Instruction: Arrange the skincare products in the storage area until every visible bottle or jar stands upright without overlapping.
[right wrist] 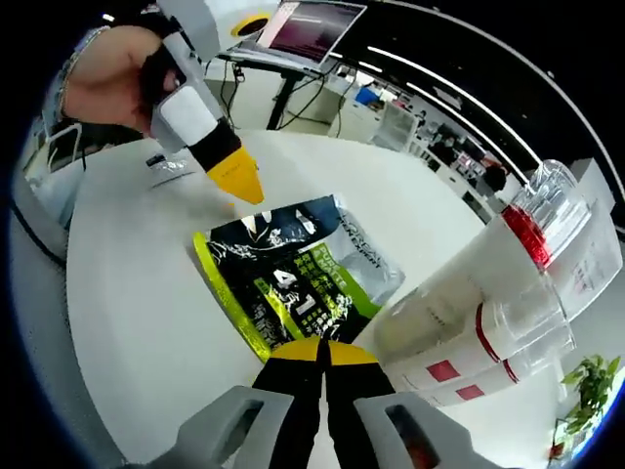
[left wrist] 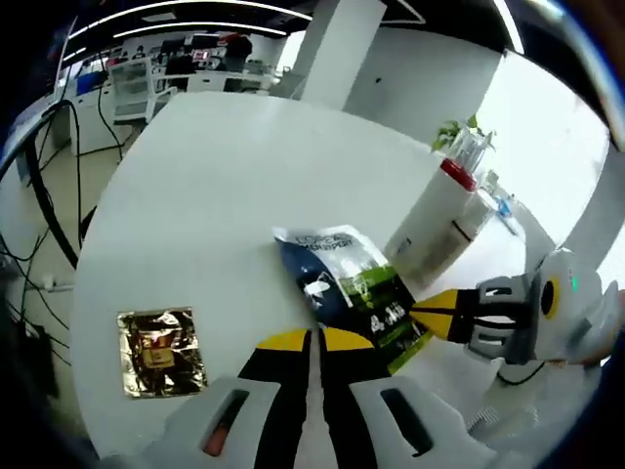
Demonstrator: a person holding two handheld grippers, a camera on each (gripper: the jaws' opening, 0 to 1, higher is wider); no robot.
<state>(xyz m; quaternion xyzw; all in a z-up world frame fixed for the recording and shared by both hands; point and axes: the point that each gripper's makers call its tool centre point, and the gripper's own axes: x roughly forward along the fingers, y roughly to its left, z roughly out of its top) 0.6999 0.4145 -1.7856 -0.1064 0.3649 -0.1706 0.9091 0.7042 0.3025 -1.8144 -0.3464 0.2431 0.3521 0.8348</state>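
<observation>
**A:** Left gripper view first, biggest thing: what is under me?

**B:** A white round table [left wrist: 225,205], mostly bare, its curved edge running down the left side with floor and cables beyond. Plenty of open surface lies ahead and to the left.

**A:** And the bottles?

**B:** A tall white bottle with a red band [left wrist: 435,225] stands upright just beside the far corner of the sachet. In the right gripper view I see white bottles with red bands and clear caps [right wrist: 488,322] clustered close together at the right, tilted in my picture; I cannot tell whether they touch.

**A:** The flat pack?

**B:** A dark blue and green sachet [left wrist: 356,293] lies flat mid-table. A small gold foil packet [left wrist: 161,352] lies well apart, near the left edge.

**A:** My jaws?

**B:** My left gripper [left wrist: 314,342] has its yellow tips pressed together, holding nothing, just short of the sachet. My right gripper [right wrist: 320,354] is likewise closed, tips at the sachet's near edge; whether they pinch it I cannot tell. A hand [right wrist: 112,78] grips the left tool from above, pointed down at the table.
</observation>
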